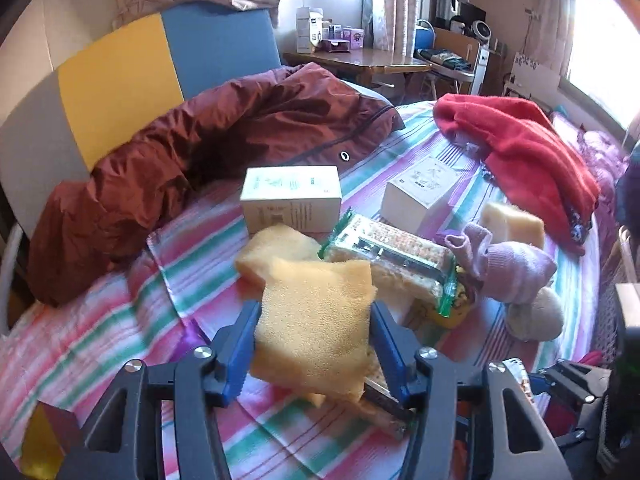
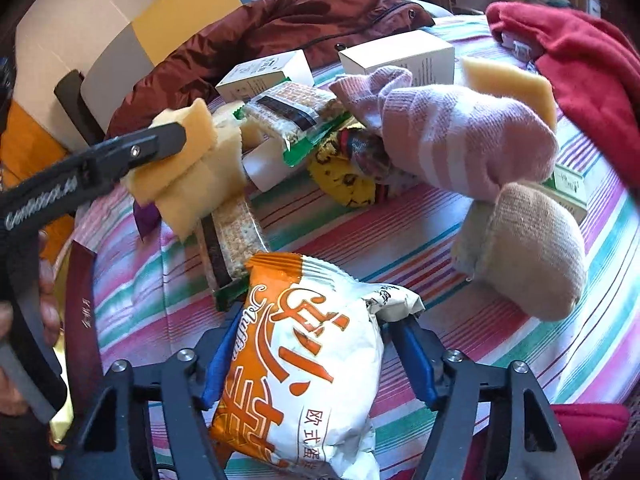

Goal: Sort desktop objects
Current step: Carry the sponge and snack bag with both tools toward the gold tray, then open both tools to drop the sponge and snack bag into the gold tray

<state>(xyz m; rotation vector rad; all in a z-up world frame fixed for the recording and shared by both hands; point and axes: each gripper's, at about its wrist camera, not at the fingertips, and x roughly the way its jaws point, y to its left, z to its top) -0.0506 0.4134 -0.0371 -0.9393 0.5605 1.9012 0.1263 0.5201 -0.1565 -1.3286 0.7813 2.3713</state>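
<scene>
A yellow sponge [image 1: 312, 320] sits squeezed between the blue pads of my left gripper [image 1: 314, 312], which is shut on it; the right wrist view shows that sponge [image 2: 188, 176] held above the bed by a left finger [image 2: 160, 144]. An orange-and-white snack packet [image 2: 296, 360] lies between the fingers of my right gripper [image 2: 322, 318]. Its left pad is against the packet, while a narrow gap shows at the right pad, so that gripper is open. Behind lie a cracker pack [image 1: 392, 256], a lilac sock [image 2: 460, 140], a beige sock [image 2: 528, 252], a second sponge [image 2: 508, 80] and two white boxes [image 1: 292, 196].
Everything rests on a striped bedspread [image 1: 120, 312]. A maroon jacket [image 1: 208, 152] is heaped at the back left and a red garment [image 1: 528, 148] at the back right. A wooden desk [image 1: 360, 60] with boxes stands beyond the bed. A dark red box edge [image 2: 84, 312] lies at the left.
</scene>
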